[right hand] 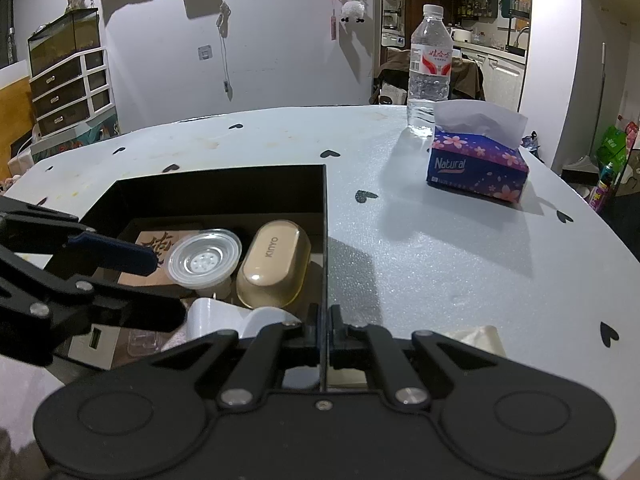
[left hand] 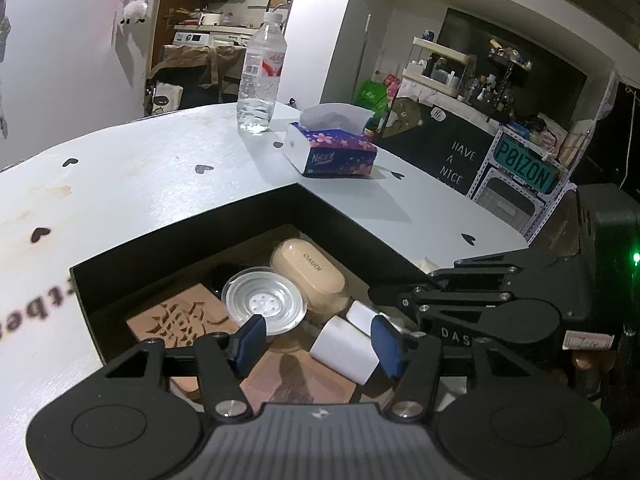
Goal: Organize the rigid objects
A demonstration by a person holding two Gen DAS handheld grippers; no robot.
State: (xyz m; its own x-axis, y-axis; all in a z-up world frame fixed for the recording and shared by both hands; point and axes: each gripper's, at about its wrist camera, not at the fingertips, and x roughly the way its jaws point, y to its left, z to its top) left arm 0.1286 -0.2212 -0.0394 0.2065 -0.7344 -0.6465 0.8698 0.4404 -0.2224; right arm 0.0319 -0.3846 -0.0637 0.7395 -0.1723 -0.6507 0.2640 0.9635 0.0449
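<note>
Black box point(left hand: 192, 240) sat on the pale surface point(left hand: 140, 176), holding a beige KINYO case point(left hand: 308, 272), clear round lid point(left hand: 264, 300), carved wood tile point(left hand: 180, 320) and white adapter point(left hand: 344, 350). My left claw point(left hand: 318, 344) hung spread open over the adapter, touching nothing. Right wrist view: my right claw point(right hand: 324, 330) was pinched shut on the box wall point(right hand: 325, 240); bottle point(right hand: 430, 72) and tissue pack point(right hand: 478, 166) stood well apart.
</note>
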